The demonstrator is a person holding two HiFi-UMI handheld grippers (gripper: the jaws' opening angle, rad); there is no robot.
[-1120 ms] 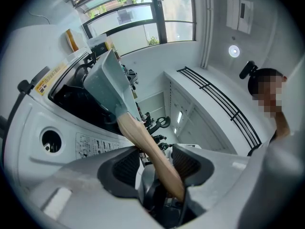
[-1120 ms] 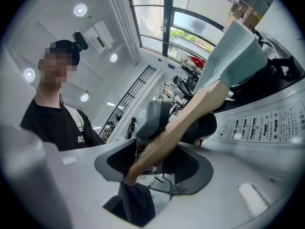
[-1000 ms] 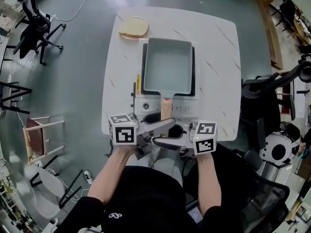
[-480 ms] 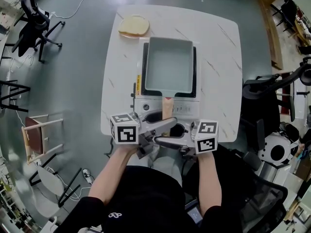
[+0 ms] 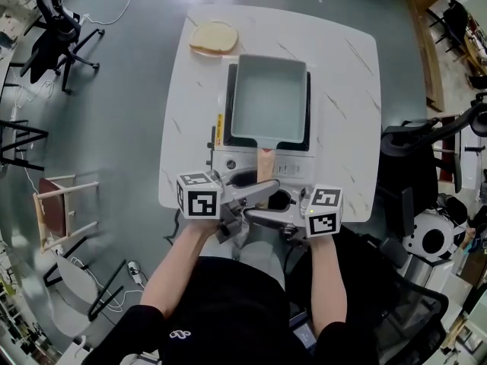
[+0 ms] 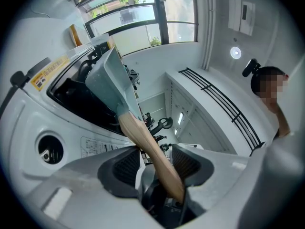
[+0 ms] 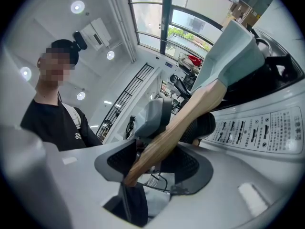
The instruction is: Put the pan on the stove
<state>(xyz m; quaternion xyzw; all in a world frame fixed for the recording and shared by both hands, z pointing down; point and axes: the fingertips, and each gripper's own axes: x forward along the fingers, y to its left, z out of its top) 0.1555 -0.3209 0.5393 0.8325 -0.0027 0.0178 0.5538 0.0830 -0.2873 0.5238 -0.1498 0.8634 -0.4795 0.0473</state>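
A pale teal rectangular pan (image 5: pixel 270 97) sits flat on the portable stove (image 5: pixel 228 162), its wooden handle (image 5: pixel 264 162) pointing toward me. My left gripper (image 5: pixel 262 191) reaches in from the left at the handle's tip. My right gripper (image 5: pixel 255 217) comes from the right, just nearer to me. In the left gripper view the handle (image 6: pixel 147 142) runs down from the pan (image 6: pixel 112 82) into the gap of the left gripper (image 6: pixel 155 163), with space beside it. The right gripper (image 7: pixel 152 161) shows the handle (image 7: pixel 190 111) slanting loosely across its open gap.
A slice of bread (image 5: pixel 213 36) lies at the far left corner of the white table (image 5: pixel 342 90). An office chair (image 5: pixel 434 135) stands at the right. A wooden chair (image 5: pixel 57 207) stands on the floor at the left. The person's torso (image 7: pixel 57 113) shows behind the right gripper.
Only the head view has drifted a little. The pan stays on the stove and both grippers keep their places at the handle's end.
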